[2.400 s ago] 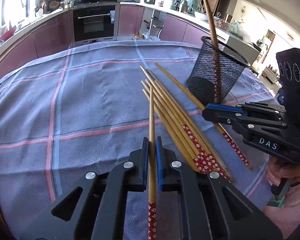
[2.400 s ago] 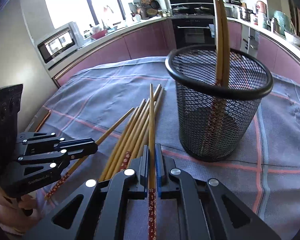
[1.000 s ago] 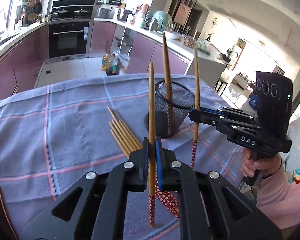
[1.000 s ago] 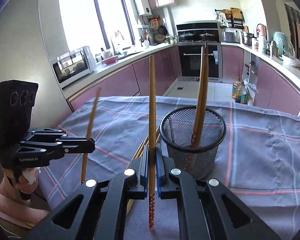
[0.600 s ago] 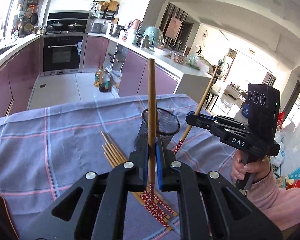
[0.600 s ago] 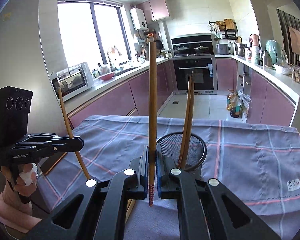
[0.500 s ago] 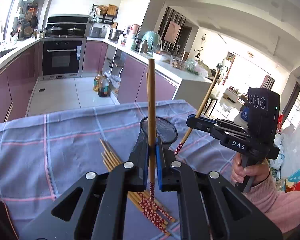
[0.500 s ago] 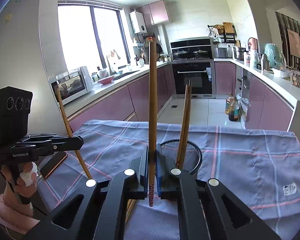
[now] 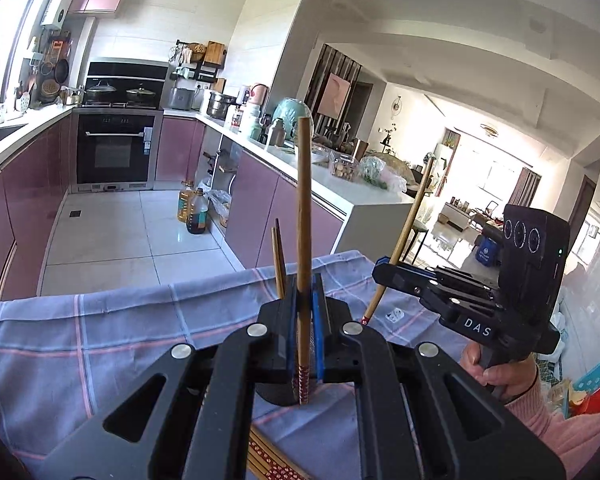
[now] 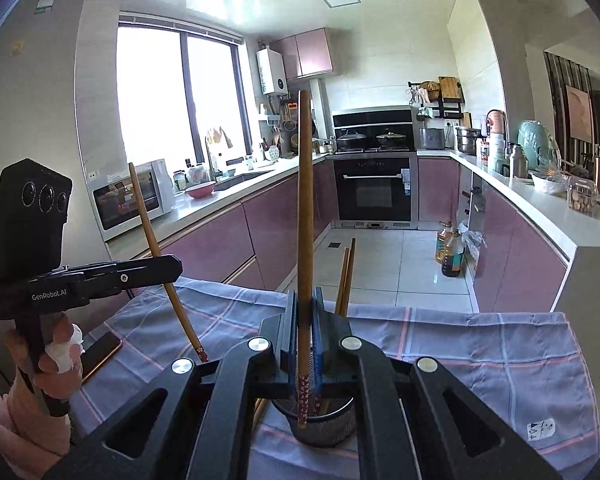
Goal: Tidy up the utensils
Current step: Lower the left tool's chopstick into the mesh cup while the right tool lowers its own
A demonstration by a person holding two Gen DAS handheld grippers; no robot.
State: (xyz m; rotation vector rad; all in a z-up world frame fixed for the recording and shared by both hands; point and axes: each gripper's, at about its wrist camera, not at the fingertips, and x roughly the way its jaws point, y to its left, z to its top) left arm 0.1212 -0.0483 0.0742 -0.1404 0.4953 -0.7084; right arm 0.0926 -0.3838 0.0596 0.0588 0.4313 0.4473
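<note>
Daylight is pouring in through the big kitchen window and blowing it out to plain white in my right wrist view. In my left wrist view the far living room is glaring just as brightly. The glossy floor tiles are reflecting pale patches of light. The fisheye lenses are bending walls and ceiling into curves, and dark vignetting is rounding off every corner. The centre of each view is staying sharp; the edges are smearing slightly.
</note>
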